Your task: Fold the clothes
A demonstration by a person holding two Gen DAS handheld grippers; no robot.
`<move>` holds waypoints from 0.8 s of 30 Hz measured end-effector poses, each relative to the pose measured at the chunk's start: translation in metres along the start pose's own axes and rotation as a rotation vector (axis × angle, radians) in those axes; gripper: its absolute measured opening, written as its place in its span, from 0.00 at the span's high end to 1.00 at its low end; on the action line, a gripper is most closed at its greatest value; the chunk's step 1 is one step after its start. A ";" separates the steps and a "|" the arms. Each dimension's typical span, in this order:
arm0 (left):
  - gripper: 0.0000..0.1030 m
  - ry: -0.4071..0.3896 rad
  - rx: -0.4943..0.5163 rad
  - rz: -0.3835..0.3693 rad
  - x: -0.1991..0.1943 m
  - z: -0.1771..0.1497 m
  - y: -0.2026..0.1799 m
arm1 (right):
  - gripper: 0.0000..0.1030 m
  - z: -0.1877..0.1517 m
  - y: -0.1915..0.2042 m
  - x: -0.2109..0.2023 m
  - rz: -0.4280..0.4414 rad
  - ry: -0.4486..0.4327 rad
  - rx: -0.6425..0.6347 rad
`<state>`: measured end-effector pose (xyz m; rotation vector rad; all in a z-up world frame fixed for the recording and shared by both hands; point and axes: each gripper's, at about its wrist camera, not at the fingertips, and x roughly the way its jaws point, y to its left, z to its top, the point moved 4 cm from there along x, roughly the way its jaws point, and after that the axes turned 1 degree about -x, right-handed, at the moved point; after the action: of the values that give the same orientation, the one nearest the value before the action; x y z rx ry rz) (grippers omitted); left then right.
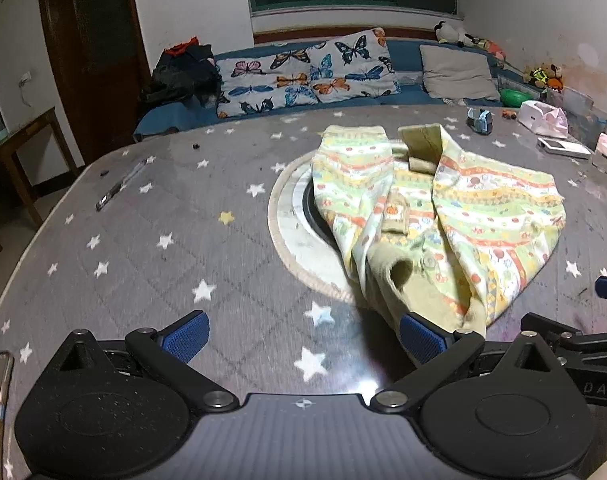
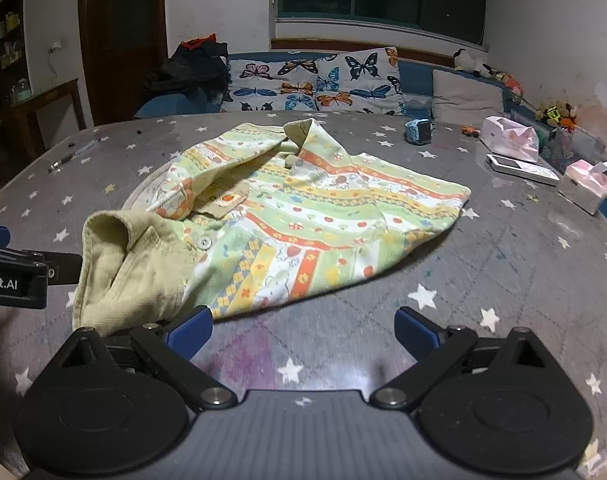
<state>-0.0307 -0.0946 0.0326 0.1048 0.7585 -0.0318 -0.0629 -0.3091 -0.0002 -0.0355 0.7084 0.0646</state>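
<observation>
- Both pairs of tongs sit low at the near edge of the surface point(image 2: 503, 264), each spread wide with nothing between its blue pads: the left tongs point(image 1: 303, 336) over bare star-print cloth, the right tongs point(image 2: 303, 332) likewise.
- Just ahead lies the child's shirt point(image 2: 303, 220), rumpled and half folded on the middle of the surface, partly over a round inset ring point(image 1: 291, 240). Its plain khaki collar end point(image 2: 131, 272) is bunched nearest the tongs; the striped hem points away toward the sofa.
- The left tongs' right pad point(image 1: 419, 338) looks to be touching or just beside the khaki edge; I cannot tell which. The right tongs' left pad point(image 2: 191, 330) sits just beside that same bunch.
- My judgement: the step in hand is taking hold of the near edge to flatten or fold it.
- To do it well, each pair should slide one pad under a single layer at well-separated spots, then close fully before lifting, so that the fabric stays taut.
- Soft cotton will sag and drag; lift evenly to keep the sleeve point(image 1: 355, 168) from unfolding.
- A tissue pack point(image 2: 583, 184), a white device point(image 2: 523, 168) and a blue toy point(image 2: 419, 130) stand well apart on the right, a pen point(image 1: 119, 186) on the left.
</observation>
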 end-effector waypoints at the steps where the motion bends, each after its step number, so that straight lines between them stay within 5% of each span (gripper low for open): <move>1: 0.00 -0.003 0.002 -0.003 0.001 0.004 0.001 | 0.06 0.002 -0.001 0.002 0.008 0.002 0.000; 11: 0.01 -0.074 0.087 -0.021 0.028 0.060 -0.012 | 0.17 0.053 -0.015 0.036 0.023 -0.021 -0.017; 17: 0.10 -0.062 0.116 -0.101 0.060 0.086 -0.030 | 0.32 0.092 -0.033 0.082 0.025 -0.009 0.001; 24: 0.12 -0.027 0.183 -0.170 0.098 0.104 -0.054 | 0.34 0.133 -0.045 0.137 0.053 -0.002 0.013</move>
<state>0.1076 -0.1580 0.0355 0.2138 0.7352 -0.2641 0.1306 -0.3405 0.0116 -0.0048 0.7074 0.1106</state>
